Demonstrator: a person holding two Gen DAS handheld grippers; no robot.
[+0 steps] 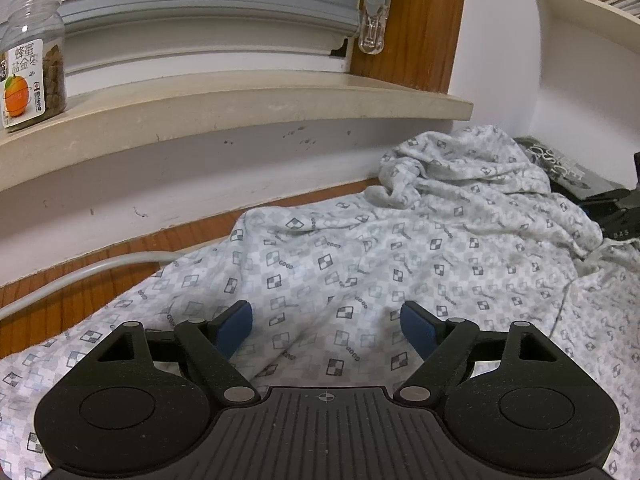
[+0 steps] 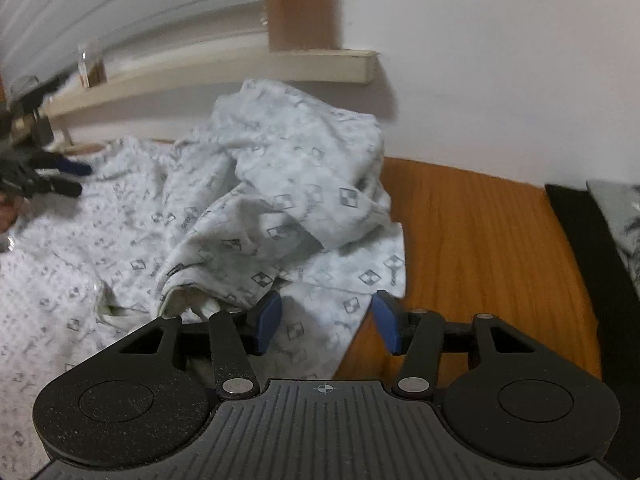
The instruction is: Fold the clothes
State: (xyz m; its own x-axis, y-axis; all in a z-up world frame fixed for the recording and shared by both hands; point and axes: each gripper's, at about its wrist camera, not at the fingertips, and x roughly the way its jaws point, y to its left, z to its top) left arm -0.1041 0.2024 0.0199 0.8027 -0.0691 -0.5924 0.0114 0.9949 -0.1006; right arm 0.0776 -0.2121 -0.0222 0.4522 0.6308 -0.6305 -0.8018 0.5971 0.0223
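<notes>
Clear ribbed plastic jar with an orange-fruit label is sitting on the pale stone sill, far left. Grey cable is running along the wooden table. Left gripper is hovering with jaws spread wide, blue pads empty, over the garment: soft white cotton, grey checker print, lying crumpled across the table and bunching toward the wall. Right gripper is likewise released, straddling the garment's right edge beside bare wood grain.
</notes>
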